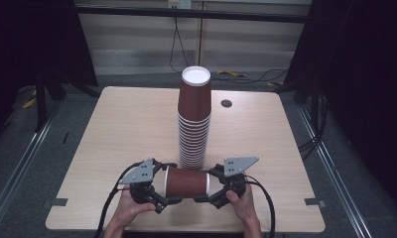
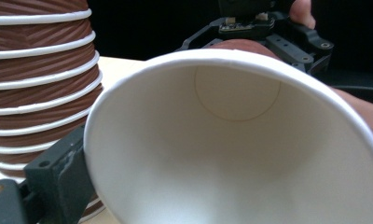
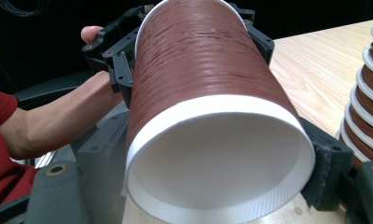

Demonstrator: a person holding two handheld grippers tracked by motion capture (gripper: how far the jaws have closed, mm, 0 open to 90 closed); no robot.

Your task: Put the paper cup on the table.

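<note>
Brown ribbed paper forms the cup (image 1: 187, 182) lying on its side just above the near edge of the counter (image 1: 112, 129), held between the two hand-held grippers. Its open white mouth faces the person's left and its recessed white base faces the right. The left hand-held gripper (image 1: 163, 184) has its jaws closed on the rim end; in the left gripper view the white inside of the cup (image 2: 231, 154) sits right at the camera with a black jaw against its outer wall. The right hand-held gripper (image 1: 207, 184) pinches the base end, and in the right gripper view black jaws press both sides of the cup (image 3: 208, 84). A hand (image 1: 129, 210) holds the left tool and another hand (image 1: 243, 203) the right. Just behind the cup stands a tall stack of cups (image 1: 194, 116), upside down, near the middle of the counter. A small dark round hole (image 1: 227, 103) lies beyond it to the right
</note>
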